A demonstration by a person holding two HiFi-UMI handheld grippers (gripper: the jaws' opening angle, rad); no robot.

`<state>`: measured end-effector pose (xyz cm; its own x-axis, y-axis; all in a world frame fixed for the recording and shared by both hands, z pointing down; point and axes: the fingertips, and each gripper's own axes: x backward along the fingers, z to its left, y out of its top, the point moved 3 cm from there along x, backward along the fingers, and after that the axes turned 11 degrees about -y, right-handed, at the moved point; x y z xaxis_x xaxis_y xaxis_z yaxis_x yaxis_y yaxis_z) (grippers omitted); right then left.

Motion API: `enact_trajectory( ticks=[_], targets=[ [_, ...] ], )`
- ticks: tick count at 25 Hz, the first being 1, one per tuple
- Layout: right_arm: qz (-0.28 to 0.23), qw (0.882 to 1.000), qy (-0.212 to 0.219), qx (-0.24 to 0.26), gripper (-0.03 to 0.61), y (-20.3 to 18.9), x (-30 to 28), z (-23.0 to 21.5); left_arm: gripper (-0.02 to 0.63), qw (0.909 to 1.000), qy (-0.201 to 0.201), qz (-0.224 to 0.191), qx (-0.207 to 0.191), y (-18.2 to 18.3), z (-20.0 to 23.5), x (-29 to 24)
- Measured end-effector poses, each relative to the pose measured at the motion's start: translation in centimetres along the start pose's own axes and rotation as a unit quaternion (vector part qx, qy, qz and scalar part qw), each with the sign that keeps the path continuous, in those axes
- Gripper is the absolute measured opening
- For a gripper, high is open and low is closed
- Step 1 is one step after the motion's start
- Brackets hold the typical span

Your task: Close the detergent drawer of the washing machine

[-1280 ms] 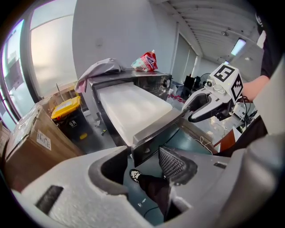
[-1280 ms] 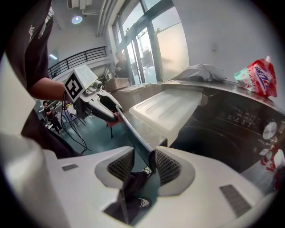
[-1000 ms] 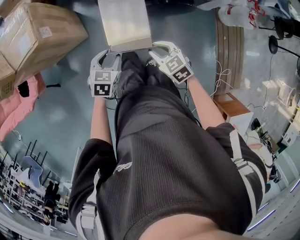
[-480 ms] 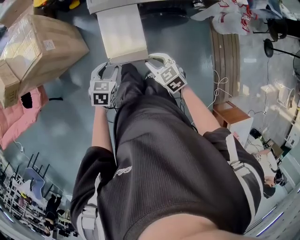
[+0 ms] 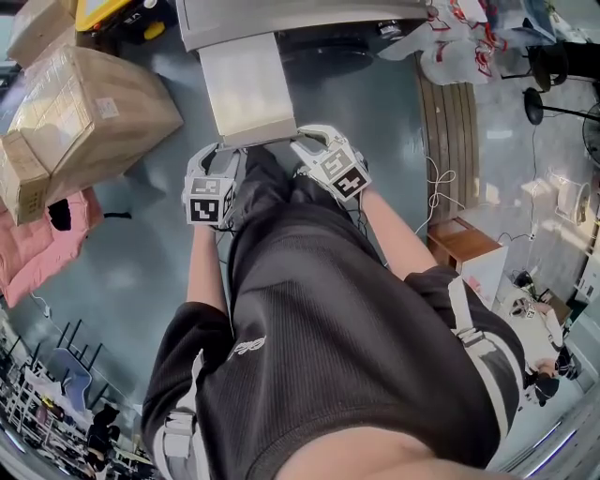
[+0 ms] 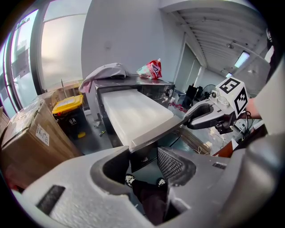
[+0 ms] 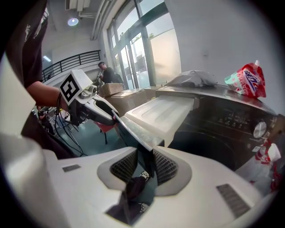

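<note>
1. the detergent drawer [image 5: 246, 89] stands pulled far out of the washing machine [image 5: 300, 19].
2. left gripper [image 6: 143, 160]: jaws apart around the drawer front's left corner; i cannot tell whether they press it.
3. right gripper [image 7: 144, 162]: jaws clamped on the drawer front's thin edge at its right end.

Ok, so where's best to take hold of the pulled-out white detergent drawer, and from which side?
Take the grey front panel of the white detergent drawer, coming from the front, in line with its slide. The panel is a thin flat lip across the drawer's outer end, narrow enough to sit between the jaws. The right gripper is shut on one end of it.
</note>
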<state>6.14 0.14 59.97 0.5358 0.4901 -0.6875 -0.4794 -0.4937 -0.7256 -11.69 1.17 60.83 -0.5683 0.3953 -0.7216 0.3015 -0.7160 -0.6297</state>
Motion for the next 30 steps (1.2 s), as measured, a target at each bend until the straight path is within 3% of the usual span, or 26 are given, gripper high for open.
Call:
enact_trajectory(
  ticks=[30],
  targets=[
    [0.000, 1.000, -0.029, -0.007, 0.117, 2.3, -1.8, -2.5, 0.199, 1.0000, -0.004, -0.006, 0.001, 2.9, 2.2, -1.0]
  ],
)
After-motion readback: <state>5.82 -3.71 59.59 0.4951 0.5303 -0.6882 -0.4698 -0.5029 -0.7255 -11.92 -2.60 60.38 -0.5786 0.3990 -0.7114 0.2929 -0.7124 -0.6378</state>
